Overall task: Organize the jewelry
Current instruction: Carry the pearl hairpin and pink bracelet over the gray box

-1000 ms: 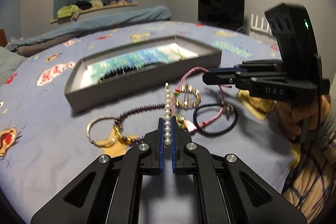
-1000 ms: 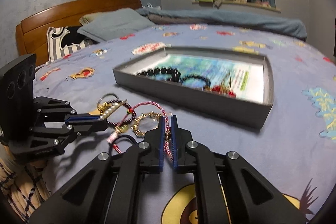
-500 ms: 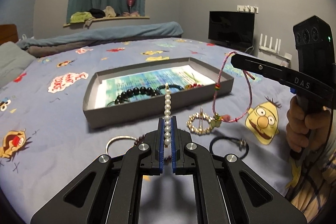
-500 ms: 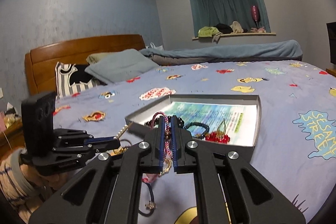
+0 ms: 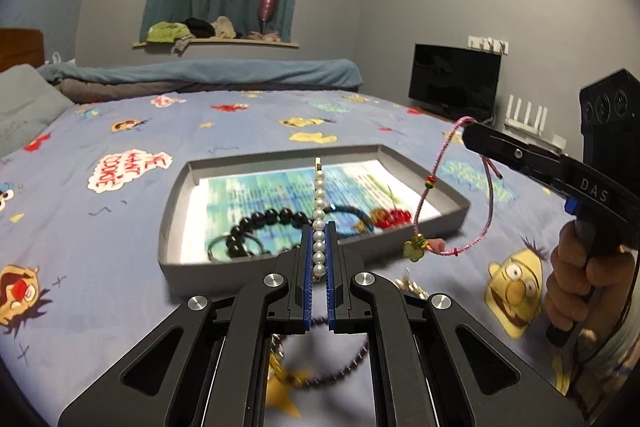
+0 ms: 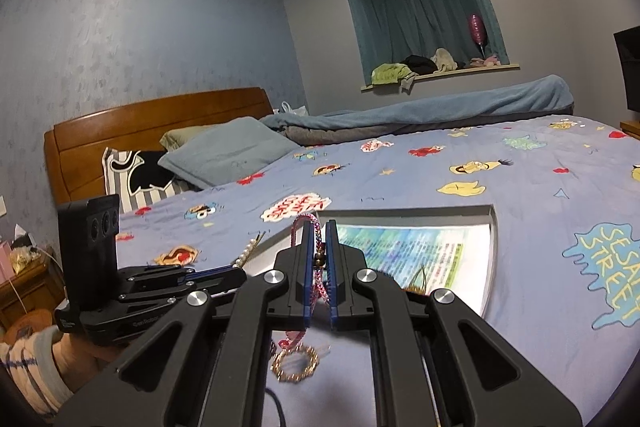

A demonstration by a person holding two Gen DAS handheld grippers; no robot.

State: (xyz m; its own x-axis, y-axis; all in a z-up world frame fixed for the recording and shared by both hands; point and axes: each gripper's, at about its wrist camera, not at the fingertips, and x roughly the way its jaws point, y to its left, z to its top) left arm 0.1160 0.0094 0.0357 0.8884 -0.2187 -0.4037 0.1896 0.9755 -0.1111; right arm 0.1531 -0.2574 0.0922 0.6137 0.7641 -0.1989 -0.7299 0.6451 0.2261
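My left gripper [image 5: 319, 231] is shut on a white pearl strand [image 5: 319, 199] that sticks straight out over the near wall of a grey tray [image 5: 176, 211]. My right gripper [image 6: 319, 227] is shut on a pink cord bracelet [image 5: 452, 195] with a small charm, which hangs in the air just right of the tray. In the tray lie a black bead bracelet [image 5: 264, 221], a black hair tie and a red bead piece [image 5: 394, 218]. From the right wrist view the left gripper [image 6: 224, 277] and its pearls [image 6: 246, 253] sit left of the tray [image 6: 490, 267].
On the blue cartoon bedsheet below the grippers lie a gold bead bracelet [image 6: 296, 363] and a dark purple bead strand [image 5: 344, 367]. Pillows [image 6: 228, 151] and a wooden headboard stand at the far left. A rolled blanket [image 5: 200, 75] lies across the far side.
Both grippers have risen off the sheet with their pieces and moved toward the tray. The pearl strand and the pink bracelet left the pile and now hang in the air.
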